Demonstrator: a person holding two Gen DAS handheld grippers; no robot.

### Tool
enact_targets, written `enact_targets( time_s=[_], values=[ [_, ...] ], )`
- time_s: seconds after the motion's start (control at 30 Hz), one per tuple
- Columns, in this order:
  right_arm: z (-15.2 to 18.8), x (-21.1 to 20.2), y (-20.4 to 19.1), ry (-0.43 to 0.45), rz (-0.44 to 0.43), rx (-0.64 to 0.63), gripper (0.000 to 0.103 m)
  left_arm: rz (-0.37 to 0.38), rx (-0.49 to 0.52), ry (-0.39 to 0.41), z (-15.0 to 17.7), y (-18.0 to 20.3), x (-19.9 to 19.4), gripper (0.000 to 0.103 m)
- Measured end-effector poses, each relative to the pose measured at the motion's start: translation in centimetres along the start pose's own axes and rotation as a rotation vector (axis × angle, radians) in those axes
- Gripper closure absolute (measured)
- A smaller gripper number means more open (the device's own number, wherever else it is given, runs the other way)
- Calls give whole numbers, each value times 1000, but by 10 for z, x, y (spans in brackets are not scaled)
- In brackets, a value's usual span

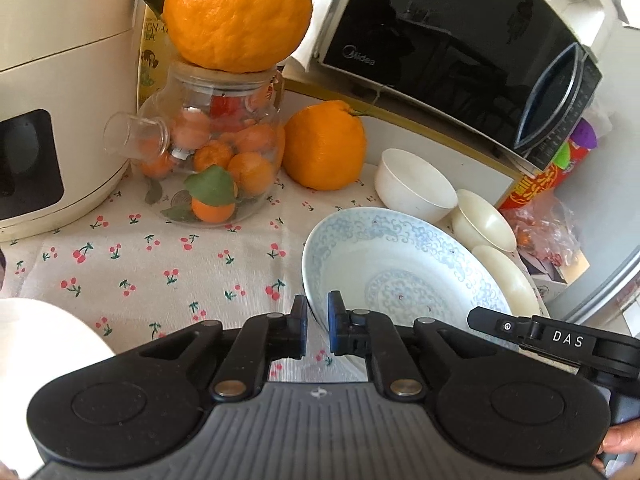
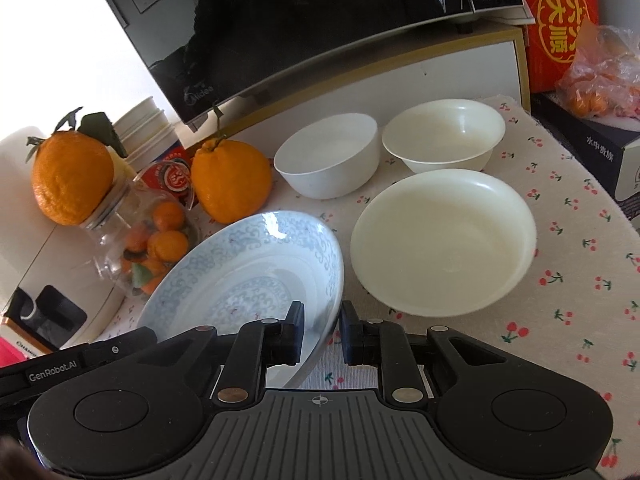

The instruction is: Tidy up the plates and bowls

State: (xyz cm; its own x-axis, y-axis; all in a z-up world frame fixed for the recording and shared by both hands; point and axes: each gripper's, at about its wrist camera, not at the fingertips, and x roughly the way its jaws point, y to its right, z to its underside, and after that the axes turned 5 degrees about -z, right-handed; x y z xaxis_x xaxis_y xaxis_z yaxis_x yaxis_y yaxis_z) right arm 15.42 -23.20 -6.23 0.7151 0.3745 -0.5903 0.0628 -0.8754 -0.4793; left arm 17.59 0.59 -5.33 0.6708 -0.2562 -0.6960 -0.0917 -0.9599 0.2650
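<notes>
A blue-patterned plate (image 1: 400,268) (image 2: 248,272) is held tilted above the cherry-print cloth. My left gripper (image 1: 317,326) is shut on its left rim. My right gripper (image 2: 322,334) straddles its right rim, its jaws a little apart and not clearly touching the plate. To the right lie a cream shallow plate (image 2: 442,240), a cream bowl (image 2: 444,134) and a white bowl (image 2: 328,156). They also show in the left wrist view: the cream plate (image 1: 506,276), the cream bowl (image 1: 484,220) and the white bowl (image 1: 416,184).
A microwave (image 1: 460,52) stands on a shelf at the back. A glass pot of small oranges (image 1: 212,152) with a big orange (image 1: 240,12) on top, another orange (image 1: 324,146) and a rice cooker (image 1: 52,92) are at left. A red box (image 2: 560,20) and bagged fruit (image 2: 604,76) are at right.
</notes>
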Motion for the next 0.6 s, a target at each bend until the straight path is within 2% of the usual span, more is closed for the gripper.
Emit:
enact_targets(
  time_s=[0.33,0.6],
  values=[
    [19,-16,-8,-35,8,-48,84,-4,10,-49,21,-8,-8,95],
    [34,-14,-9,-79,34,-58,84,-16,40,-59,32,-7,-9,95]
  ],
)
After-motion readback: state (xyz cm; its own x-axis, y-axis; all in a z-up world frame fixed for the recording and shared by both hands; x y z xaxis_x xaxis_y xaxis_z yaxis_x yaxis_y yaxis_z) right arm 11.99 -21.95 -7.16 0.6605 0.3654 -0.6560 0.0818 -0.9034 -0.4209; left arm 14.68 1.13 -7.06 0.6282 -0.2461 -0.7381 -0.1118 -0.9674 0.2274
